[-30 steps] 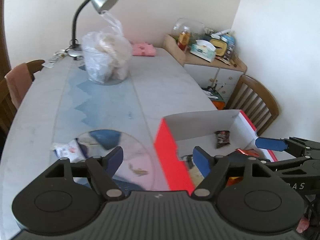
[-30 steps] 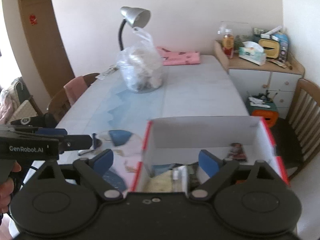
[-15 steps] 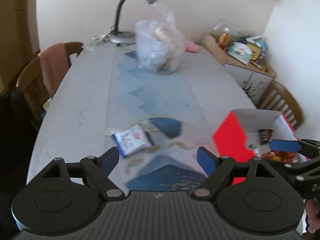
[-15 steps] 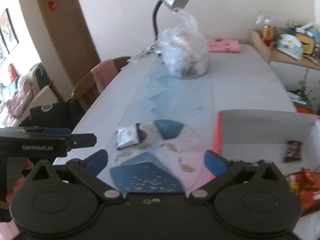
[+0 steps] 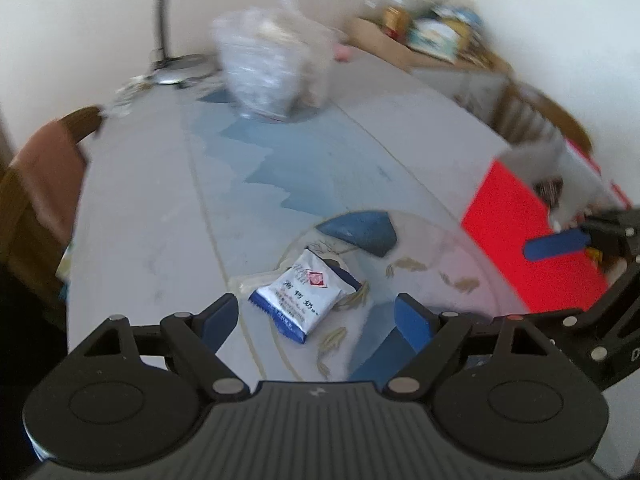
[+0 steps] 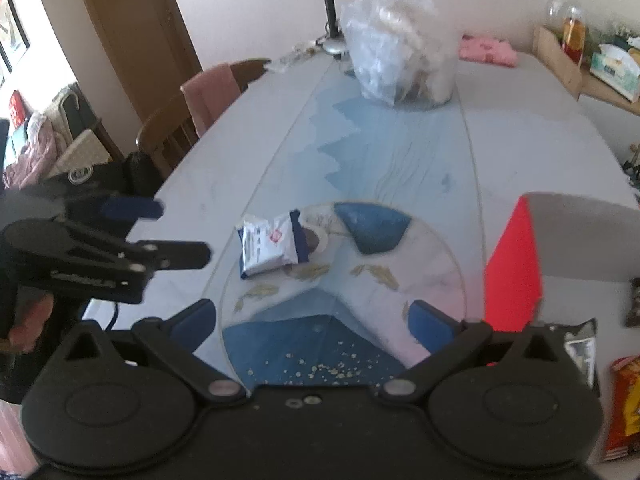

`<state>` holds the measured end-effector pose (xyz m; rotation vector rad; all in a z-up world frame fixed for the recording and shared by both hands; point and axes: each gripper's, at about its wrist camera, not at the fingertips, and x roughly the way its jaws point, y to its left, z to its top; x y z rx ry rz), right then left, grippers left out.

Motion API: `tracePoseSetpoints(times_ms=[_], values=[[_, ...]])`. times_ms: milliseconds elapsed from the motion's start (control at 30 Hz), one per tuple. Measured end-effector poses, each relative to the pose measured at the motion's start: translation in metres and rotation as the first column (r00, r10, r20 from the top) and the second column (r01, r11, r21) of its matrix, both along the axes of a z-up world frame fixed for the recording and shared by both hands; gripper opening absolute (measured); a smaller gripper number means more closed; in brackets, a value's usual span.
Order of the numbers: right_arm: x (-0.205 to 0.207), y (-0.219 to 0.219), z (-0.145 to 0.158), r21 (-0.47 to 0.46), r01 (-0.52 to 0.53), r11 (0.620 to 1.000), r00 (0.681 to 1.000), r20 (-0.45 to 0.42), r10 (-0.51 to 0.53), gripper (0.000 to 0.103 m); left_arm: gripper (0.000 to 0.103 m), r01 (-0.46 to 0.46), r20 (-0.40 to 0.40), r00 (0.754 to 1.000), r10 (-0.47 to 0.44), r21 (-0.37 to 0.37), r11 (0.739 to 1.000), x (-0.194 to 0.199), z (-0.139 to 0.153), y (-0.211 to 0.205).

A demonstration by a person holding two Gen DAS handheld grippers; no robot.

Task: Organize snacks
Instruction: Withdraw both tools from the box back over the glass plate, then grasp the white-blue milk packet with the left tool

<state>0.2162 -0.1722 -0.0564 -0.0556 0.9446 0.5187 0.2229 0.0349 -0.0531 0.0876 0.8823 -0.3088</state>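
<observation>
Ahead, both tools, left [image 5: 316, 316] and right [image 6: 316, 320], gape over the snack packet [image 5: 306, 294]; red box [image 5: 532, 236] just beside.

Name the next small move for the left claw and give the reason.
Probably lower the left claw onto the blue-and-white snack packet and close. The packet lies loose on the table, just ahead between the open blue fingers, while the red box already holds other snacks. The right claw is open too, but farther from it.
</observation>
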Motion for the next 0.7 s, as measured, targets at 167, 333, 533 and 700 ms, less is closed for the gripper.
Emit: tracePoseSetpoints(times_ms=[167,333,533,700], values=[[0.009,0.008,-0.02,-0.011,0.019,1.0,0.999,-0.044,-0.019,0.103,0.085,0.104,-0.029,0.994,-0.102,0.07,0.992,0.029,-0.029,-0.012],[0.018,0.008,-0.036,-0.017,0.04,0.999,0.996,-0.083,-0.042,0.102,0.085,0.209,-0.055,0.977,-0.204,0.122,0.97,0.046,-0.051,-0.023],[0.027,0.007,-0.046,-0.007,0.059,0.998,0.993,-0.106,-0.059,0.102,0.074,0.275,-0.089,0.96,-0.264,0.143,0.951,0.068,-0.068,-0.025],[0.032,0.01,-0.05,-0.009,0.049,0.999,0.992,-0.115,-0.049,0.102,0.061,0.333,-0.102,0.942,-0.319,0.17,0.928,0.071,-0.078,-0.029]])
